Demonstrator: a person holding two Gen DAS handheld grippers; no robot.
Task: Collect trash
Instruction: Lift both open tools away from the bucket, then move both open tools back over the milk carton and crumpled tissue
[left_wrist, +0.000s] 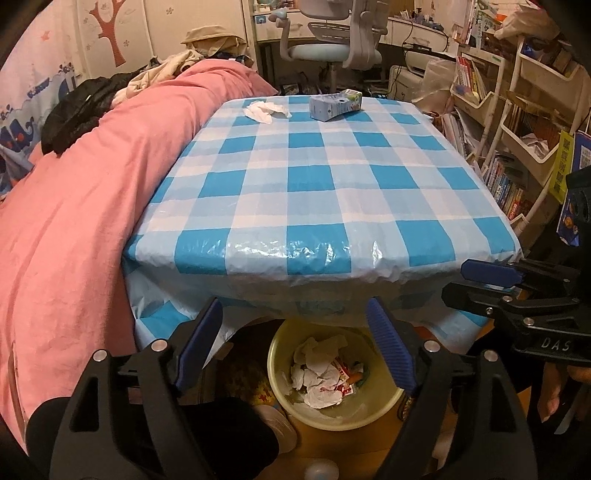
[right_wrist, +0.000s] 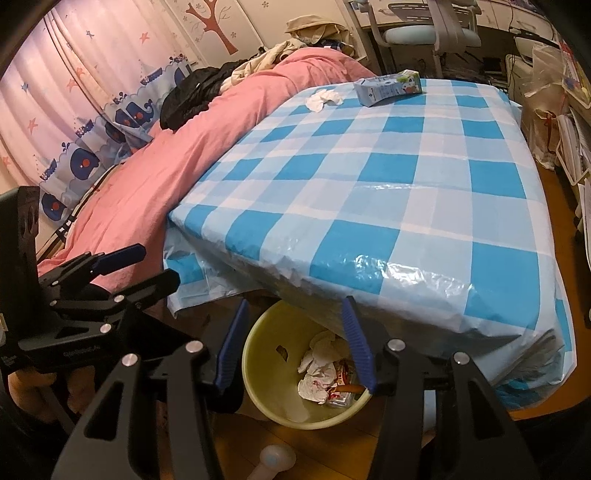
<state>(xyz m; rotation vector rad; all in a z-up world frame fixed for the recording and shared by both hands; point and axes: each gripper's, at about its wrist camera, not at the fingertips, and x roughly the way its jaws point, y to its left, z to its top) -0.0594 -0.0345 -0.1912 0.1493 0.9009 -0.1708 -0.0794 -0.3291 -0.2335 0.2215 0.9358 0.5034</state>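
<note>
Both tools spread and empty above yellow bin of crumpled, red-stained tissues.

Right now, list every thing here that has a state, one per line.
Left gripper: open, empty, above the bin.
Right gripper: open, empty, above the bin.
Bin: upright on the floor by the table's near edge, partly filled with crumpled paper and wrappers.
Tissue: crumpled, on the table's far end.
Carton: lying on its side, beside the tissue.
Tablecloth: spread over the table.

Crumpled tissue beside toppled carton
</note>
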